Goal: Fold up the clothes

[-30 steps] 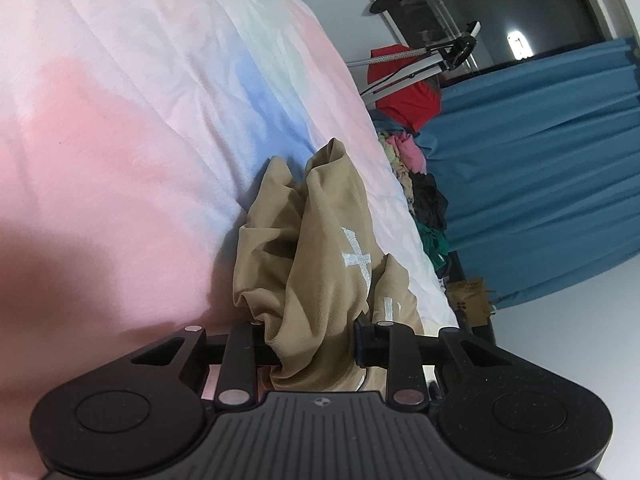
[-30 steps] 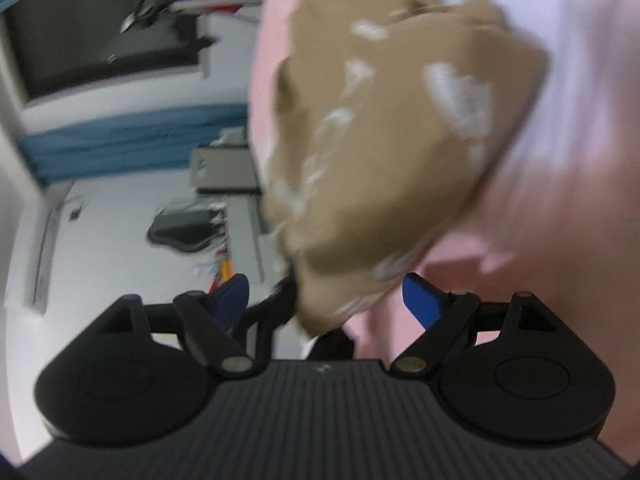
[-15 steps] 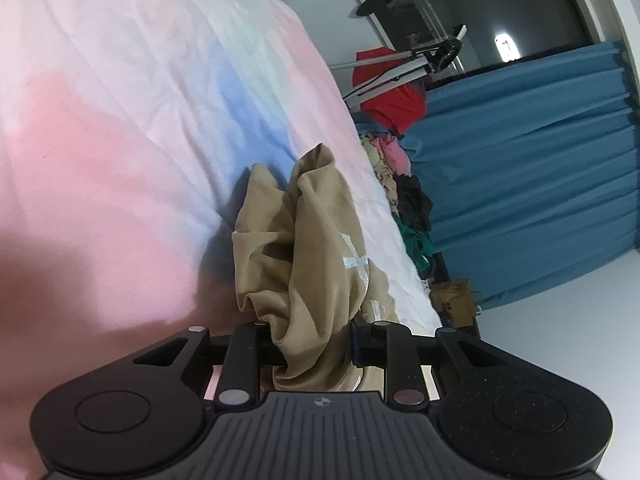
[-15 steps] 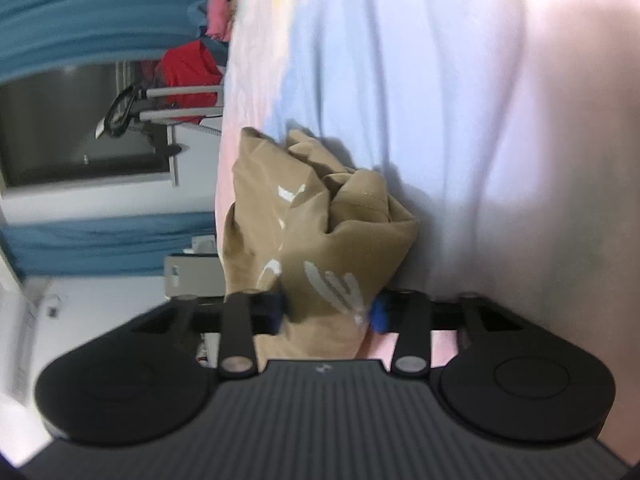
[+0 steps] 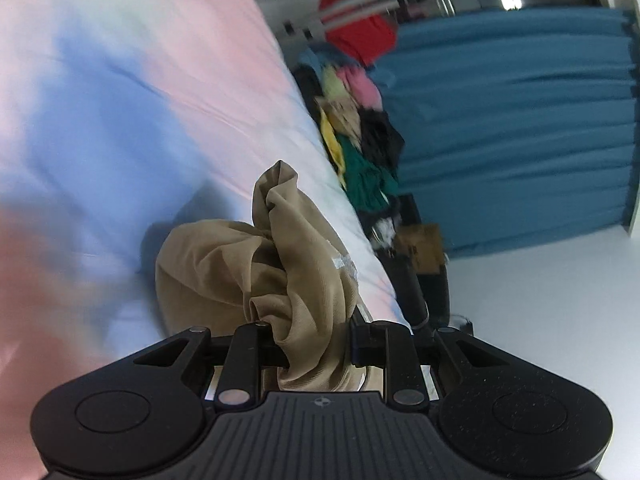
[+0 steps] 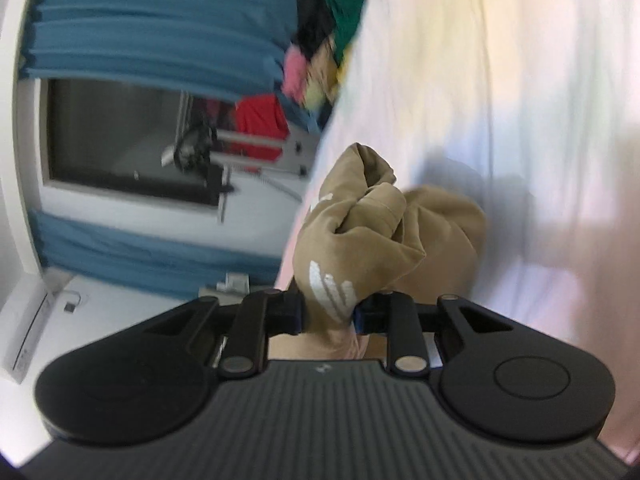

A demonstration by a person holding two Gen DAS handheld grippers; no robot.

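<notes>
A crumpled tan garment [image 5: 256, 268] with white print lies bunched on a bed with a pastel pink, blue and white cover [image 5: 120, 100]. My left gripper [image 5: 314, 344] is shut on a fold of it, and the cloth bunches up in front of the fingers. In the right wrist view my right gripper [image 6: 328, 316] is shut on another part of the same tan garment [image 6: 380, 232], near a white striped print. The cloth rises from both grippers in a wrinkled bundle over the bed cover [image 6: 500, 80].
A pile of mixed clothes [image 5: 356, 136] in green, black, yellow and pink lies at the bed's far edge. Blue curtains [image 5: 512, 120] hang behind it. A red garment [image 6: 260, 128] hangs on a rack by a dark window [image 6: 120, 136].
Both views have swung, bringing the clothes pile and curtains closer. The right gripper, open a second ago, closed on the tan garment. The garment is more bunched up now.
</notes>
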